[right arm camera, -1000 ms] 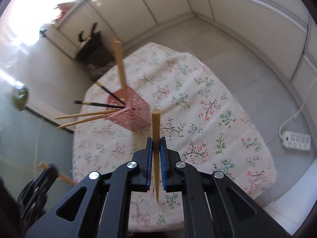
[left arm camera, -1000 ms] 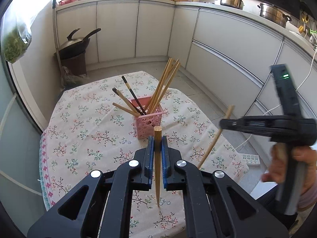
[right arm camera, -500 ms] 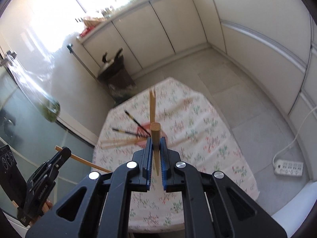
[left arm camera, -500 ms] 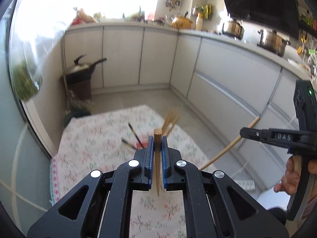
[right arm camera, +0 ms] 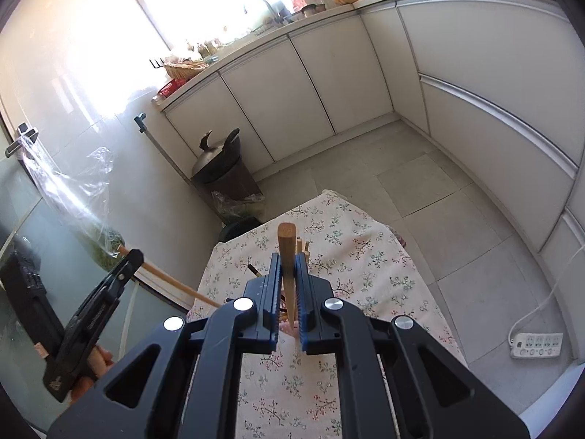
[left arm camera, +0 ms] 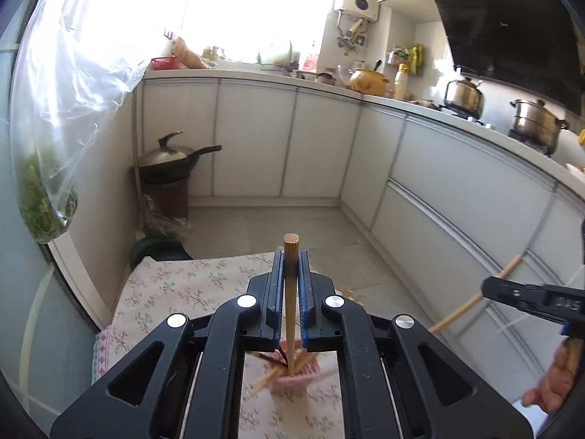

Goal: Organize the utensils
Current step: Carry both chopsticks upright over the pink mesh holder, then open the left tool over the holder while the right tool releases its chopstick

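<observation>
Both grippers have tilted upward since a second ago, each clenched on an upright wooden chopstick; the left gripper (left arm camera: 291,305) holds its chopstick (left arm camera: 291,285) tip-down directly over the pink basket (left arm camera: 292,376), nearer than the right gripper (right arm camera: 289,301)

A home kitchen here: white cabinets (left arm camera: 256,139) run under a cluttered surface (left arm camera: 256,73), steel pots (left arm camera: 535,124) sit below a black range hood (left arm camera: 512,25), and a lidded wok (left arm camera: 172,161) rests in the corner.
</observation>
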`<control>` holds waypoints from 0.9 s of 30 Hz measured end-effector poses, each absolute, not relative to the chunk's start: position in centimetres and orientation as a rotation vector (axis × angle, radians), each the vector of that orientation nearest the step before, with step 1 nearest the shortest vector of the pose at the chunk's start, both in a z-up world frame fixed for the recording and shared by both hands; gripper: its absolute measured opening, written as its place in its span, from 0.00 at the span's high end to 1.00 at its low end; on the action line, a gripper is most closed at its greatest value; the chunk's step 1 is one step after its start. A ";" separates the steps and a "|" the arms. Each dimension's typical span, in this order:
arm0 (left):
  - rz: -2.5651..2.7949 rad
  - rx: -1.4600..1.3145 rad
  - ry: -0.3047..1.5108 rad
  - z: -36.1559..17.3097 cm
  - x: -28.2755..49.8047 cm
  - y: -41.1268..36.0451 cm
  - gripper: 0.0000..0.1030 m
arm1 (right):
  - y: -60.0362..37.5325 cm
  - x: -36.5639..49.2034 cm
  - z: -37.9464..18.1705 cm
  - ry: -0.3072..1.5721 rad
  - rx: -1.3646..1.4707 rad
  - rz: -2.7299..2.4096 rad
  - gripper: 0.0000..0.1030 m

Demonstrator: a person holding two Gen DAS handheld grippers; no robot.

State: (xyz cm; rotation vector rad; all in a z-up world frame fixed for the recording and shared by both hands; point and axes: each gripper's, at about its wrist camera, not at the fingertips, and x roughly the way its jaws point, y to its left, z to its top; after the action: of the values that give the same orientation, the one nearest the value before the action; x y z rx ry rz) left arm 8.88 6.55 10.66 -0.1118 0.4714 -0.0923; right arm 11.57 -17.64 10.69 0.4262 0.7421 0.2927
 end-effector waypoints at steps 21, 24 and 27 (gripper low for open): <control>-0.059 -0.298 0.424 8.1 6.8 12.5 0.60 | -11.8 16.6 7.8 0.786 0.361 0.273 0.92; -0.052 -0.288 0.472 7.2 7.7 12.3 0.60 | -10.2 17.6 6.7 0.798 0.334 0.272 0.92; -0.009 -0.244 0.512 6.4 8.3 11.7 0.54 | -8.4 18.8 4.7 0.790 0.293 0.291 0.85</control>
State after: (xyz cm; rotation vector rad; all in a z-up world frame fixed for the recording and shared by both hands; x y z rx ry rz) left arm 8.28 11.73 6.41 -0.2439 0.5122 -0.0092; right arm 18.77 -8.37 4.71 0.2930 0.7900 0.2908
